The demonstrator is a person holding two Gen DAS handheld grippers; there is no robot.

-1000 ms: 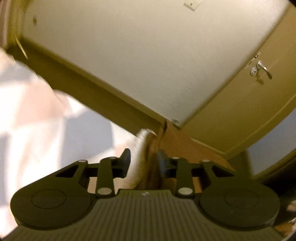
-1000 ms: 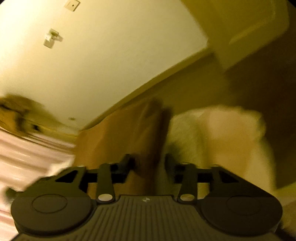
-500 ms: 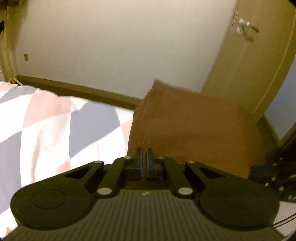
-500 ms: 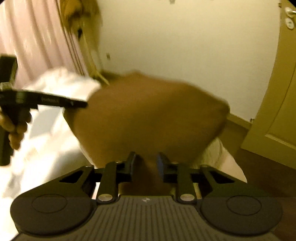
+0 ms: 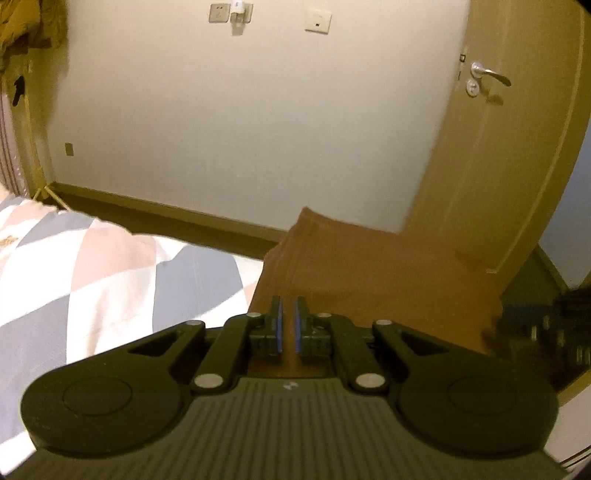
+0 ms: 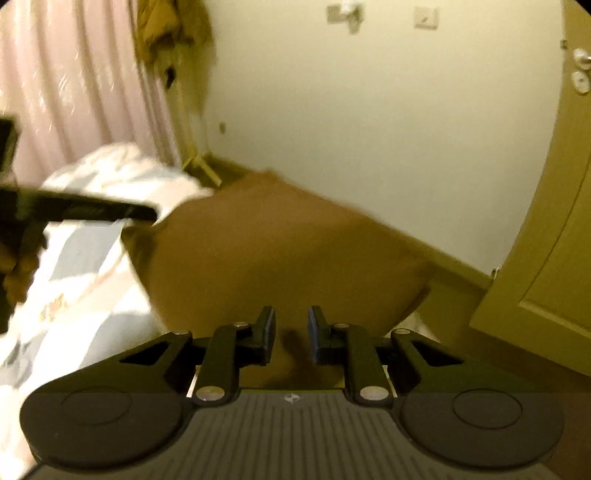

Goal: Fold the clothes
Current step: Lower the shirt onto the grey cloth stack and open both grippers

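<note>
Patterned bedding [image 5: 110, 280] is seen at lower left, a brown garment [image 5: 369, 273] pinched at centre by the left gripper [image 5: 287, 325] and right gripper [image 6: 291, 332], beyond them wall [image 5: 240, 129], sockets [image 5: 317, 20] and door [image 5: 509, 147]; no writing is legible.

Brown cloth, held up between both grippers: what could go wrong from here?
1. The right gripper has the brown cloth bunched between jaws that have just been opening a little, so that corner may slip out.
2. The left gripper pinches only the cloth's edge, and a tug could pull it free.
3. The cloth's far corner seems to reach past the bed cover. Laid down like this, it may hang off.
</note>
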